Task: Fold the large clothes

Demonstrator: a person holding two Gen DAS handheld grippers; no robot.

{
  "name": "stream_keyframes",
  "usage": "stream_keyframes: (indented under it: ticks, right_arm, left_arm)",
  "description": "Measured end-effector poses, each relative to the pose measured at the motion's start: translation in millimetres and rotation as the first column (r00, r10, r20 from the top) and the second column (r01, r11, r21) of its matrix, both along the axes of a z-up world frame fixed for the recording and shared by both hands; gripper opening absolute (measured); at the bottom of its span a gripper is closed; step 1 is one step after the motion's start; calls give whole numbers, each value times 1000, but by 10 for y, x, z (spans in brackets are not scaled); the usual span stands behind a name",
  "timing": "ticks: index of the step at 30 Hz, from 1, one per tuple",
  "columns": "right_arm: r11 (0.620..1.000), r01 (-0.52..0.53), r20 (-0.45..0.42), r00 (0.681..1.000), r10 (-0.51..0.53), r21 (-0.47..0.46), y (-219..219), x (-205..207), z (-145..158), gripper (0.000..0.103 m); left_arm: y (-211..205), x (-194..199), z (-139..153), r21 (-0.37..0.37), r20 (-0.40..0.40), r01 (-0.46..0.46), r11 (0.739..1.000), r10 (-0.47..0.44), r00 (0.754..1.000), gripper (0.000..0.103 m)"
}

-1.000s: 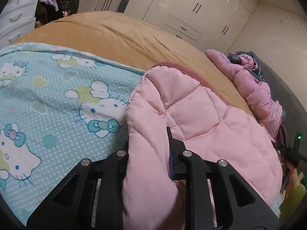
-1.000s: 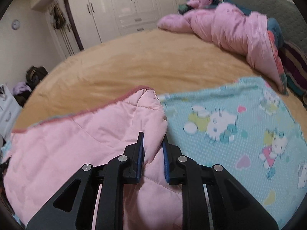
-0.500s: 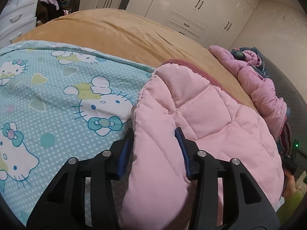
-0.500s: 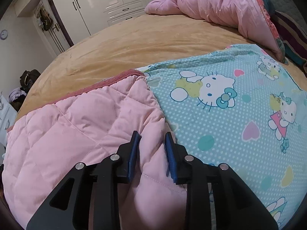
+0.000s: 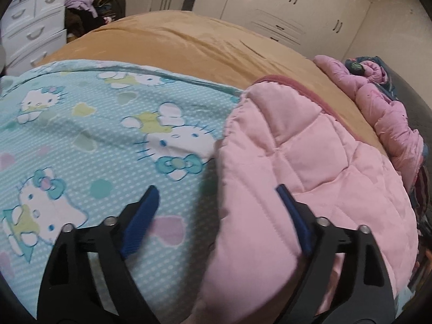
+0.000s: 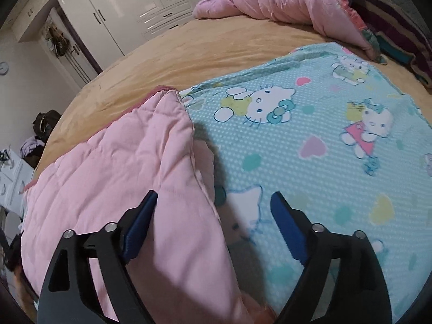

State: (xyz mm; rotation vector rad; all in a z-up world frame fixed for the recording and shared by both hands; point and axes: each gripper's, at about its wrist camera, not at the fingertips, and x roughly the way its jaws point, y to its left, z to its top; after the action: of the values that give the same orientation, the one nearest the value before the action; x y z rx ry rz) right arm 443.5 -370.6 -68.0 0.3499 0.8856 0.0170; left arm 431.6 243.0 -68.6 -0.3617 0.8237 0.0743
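White wardrobe doors [image 5: 283, 8] back a bed under a tan cover [image 5: 189, 46].

Left wrist view: a pink quilted blanket [image 5: 310, 167] lies folded over a light-blue cat-print blanket [image 5: 94, 135], toward the right side of the bed. The left gripper [image 5: 216, 202] pinched the pink fold a second ago; its jaws have just been opening and now stand wide apart, the fold's edge loose between them, the right pad [image 5: 293, 216] against the quilting. A crumpled pink quilt [image 5: 383, 113] lies at the far right edge. The picture's lower right corner is dark and unreadable.

Right wrist view: the right gripper [image 6: 213, 210] has likewise let go, jaws spread, the pink fold's edge lying free beside its left pad [image 6: 140, 224]. The gripper's shadow blurs the print beneath.
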Motion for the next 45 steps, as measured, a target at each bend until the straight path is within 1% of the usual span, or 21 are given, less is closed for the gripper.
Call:
stream_keyframes:
  ticks: [1, 2, 5, 9, 12, 14, 16, 18, 21, 24, 27, 32, 35, 37, 39, 43, 44, 45]
  right_arm:
    - [1000, -10, 10, 1000, 10, 4, -2, -64, 27, 93]
    - [1000, -24, 20, 1000, 23, 13, 0, -123, 51, 97]
    - [994, -84, 53, 995, 81, 62, -31, -299, 106, 98]
    - [989, -118, 49, 992, 113, 93, -105, -408, 135, 99]
    - [981, -151, 55, 988, 146, 118, -139, -466, 166, 99]
    - [977, -176, 50, 984, 171, 120, -137, -488, 168, 99]
    - [972, -204, 43, 979, 201, 117, -116, -501, 162, 99]
    - [967, -232, 31, 973, 230, 105, -78, -504, 153, 99]
    - [959, -264, 26, 965, 263, 106, -38, -486, 128, 99]
    - [954, -278, 11, 960, 279, 116, 1, -410, 67, 99]
    - [949, -275, -5, 960, 279, 153, -4, -274, -20, 99]
    - [927, -271, -76, 951, 300, 258, 3, -14, -264, 99]
    - [919, -265, -110, 945, 308, 292, 42, 119, -380, 99]
    - [913, -266, -118, 942, 314, 308, 64, 196, -416, 99]
    - [909, -275, -142, 933, 331, 312, 99, 277, -459, 99]
    - [907, -307, -165, 917, 363, 288, 173, 390, -485, 99]
    - [904, -315, -170, 912, 372, 291, 186, 412, -492, 97]
    - [891, -328, -163, 906, 391, 313, 193, 426, -495, 87]
  left_arm:
    - [23, -36, 7, -2, -12, -10, 1000, 10, 1000, 89]
    - [57, -75, 16, -18, -23, -22, 1000, 21, 1000, 93]
    - [136, -208, 64, -91, -27, -20, 996, 18, 999, 94]
    - [132, -418, 270, -77, 15, -15, 997, 16, 1000, 94]
    - [113, -567, 456, -88, 42, 2, 996, 1, 999, 94]
    - [69, -674, 541, -80, 47, 25, 996, -21, 999, 94]
    - [21, -758, 562, -67, 38, 43, 997, -40, 998, 94]
    - [-16, -841, 533, -66, 14, 59, 996, -58, 998, 94]
    - [-75, -908, 429, -85, -11, 87, 993, -88, 996, 94]
    - [-87, -828, 284, -100, -29, 88, 991, -91, 995, 94]
    - [-109, -729, 179, -124, -29, 90, 988, -94, 995, 94]
    - [-146, -513, 78, -124, -50, 113, 986, -120, 992, 94]
    - [-148, -406, 3, -142, -72, 115, 983, -126, 989, 95]
    - [-152, -346, -48, -164, -75, 118, 979, -132, 988, 95]
    - [-138, -284, -117, -206, -85, 114, 972, -134, 987, 95]
    - [-89, -225, -235, -274, -80, 107, 956, -134, 988, 95]
    - [-84, -220, -255, -287, -78, 106, 952, -133, 988, 95]
    - [-80, -220, -261, -292, -74, 105, 951, -132, 989, 95]
